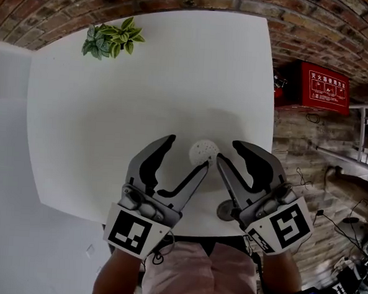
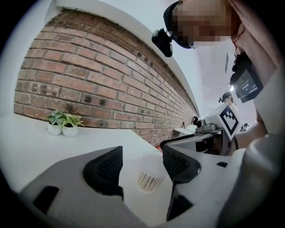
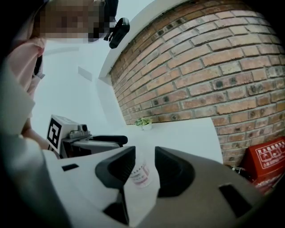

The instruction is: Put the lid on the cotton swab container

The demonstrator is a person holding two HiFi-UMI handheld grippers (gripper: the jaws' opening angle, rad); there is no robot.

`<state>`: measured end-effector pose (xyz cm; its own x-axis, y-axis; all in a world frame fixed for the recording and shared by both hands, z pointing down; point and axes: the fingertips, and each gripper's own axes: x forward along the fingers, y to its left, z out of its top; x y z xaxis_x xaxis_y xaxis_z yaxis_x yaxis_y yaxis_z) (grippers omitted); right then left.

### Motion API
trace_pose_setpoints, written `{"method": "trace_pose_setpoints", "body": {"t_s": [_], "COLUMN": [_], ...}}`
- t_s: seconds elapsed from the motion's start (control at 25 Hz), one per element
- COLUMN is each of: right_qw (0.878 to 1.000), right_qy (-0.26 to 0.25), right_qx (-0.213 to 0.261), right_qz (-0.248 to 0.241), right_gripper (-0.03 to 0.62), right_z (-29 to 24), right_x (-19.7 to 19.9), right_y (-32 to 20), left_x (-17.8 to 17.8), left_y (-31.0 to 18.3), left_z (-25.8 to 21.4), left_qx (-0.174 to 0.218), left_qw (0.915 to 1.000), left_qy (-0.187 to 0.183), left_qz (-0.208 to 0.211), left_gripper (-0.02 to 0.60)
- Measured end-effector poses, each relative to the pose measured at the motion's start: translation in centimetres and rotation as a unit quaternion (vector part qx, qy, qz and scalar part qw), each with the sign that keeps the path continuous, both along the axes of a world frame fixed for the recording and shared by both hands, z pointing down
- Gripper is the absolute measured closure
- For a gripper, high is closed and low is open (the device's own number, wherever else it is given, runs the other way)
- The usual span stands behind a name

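The cotton swab container (image 1: 203, 152) stands upright near the table's front edge; from above its round top looks white with small dots. In the left gripper view it is a translucent cup (image 2: 149, 174) with swabs in its lower part, just beyond the jaw tips. In the right gripper view its labelled side (image 3: 140, 173) shows through the gap between the pads. My left gripper (image 1: 187, 153) is open, its right fingertip just below the container. My right gripper (image 1: 230, 153) is also open, its left fingertip close beside the container. Neither pair of pads presses on it.
A small potted plant (image 1: 113, 41) sits at the table's far left corner. A brick wall runs behind the white table (image 1: 143, 110). A red box (image 1: 318, 88) hangs on the wall to the right. The table's grey foot (image 1: 226, 211) shows below the front edge.
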<state>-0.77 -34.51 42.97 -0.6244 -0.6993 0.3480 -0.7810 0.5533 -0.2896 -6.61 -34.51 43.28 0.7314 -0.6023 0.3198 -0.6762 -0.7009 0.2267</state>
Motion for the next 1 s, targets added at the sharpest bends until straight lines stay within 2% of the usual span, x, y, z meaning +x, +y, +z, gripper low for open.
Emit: {"method": "trace_pose_setpoints", "body": {"t_s": [0.28, 0.48, 0.6, 0.76, 0.88, 0.96, 1.0], "right_qw": [1.0, 1.0, 1.0, 0.999, 0.998, 0.996, 0.994], "right_qy": [0.016, -0.009, -0.017, -0.01, -0.002, 0.001, 0.003], "right_qx": [-0.004, 0.001, 0.009, 0.034, 0.061, 0.086, 0.098], "right_qz": [-0.005, 0.002, 0.014, 0.019, 0.026, 0.034, 0.04], "right_gripper": [0.465, 0.465, 0.465, 0.465, 0.468, 0.492, 0.51], "right_z": [0.8, 0.2, -0.7, -2.9, -5.6, -7.7, -8.9], "right_x": [-0.1, 0.0, 0.6, 1.1, 1.6, 2.0, 2.2], "right_y": [0.2, 0.0, -0.3, -0.1, 0.5, 0.8, 1.0], "left_x": [0.8, 0.6, -0.2, -0.7, -1.0, -1.5, -2.0], "left_y": [-0.1, 0.1, -0.1, -0.1, 0.3, 0.7, 0.8], "left_z": [1.0, 0.9, -0.2, -3.1, -6.4, -9.0, -10.2], "left_qx": [-0.013, -0.019, -0.012, 0.016, 0.046, 0.072, 0.087], "left_qw": [0.9998, 0.9998, 0.9998, 0.999, 0.9964, 0.9924, 0.9894], "left_qy": [-0.013, -0.004, 0.008, 0.022, 0.039, 0.045, 0.041], "left_qz": [0.009, 0.005, -0.013, -0.036, -0.06, -0.089, -0.109], "left_gripper": [0.314, 0.314, 0.314, 0.321, 0.368, 0.429, 0.483]}}
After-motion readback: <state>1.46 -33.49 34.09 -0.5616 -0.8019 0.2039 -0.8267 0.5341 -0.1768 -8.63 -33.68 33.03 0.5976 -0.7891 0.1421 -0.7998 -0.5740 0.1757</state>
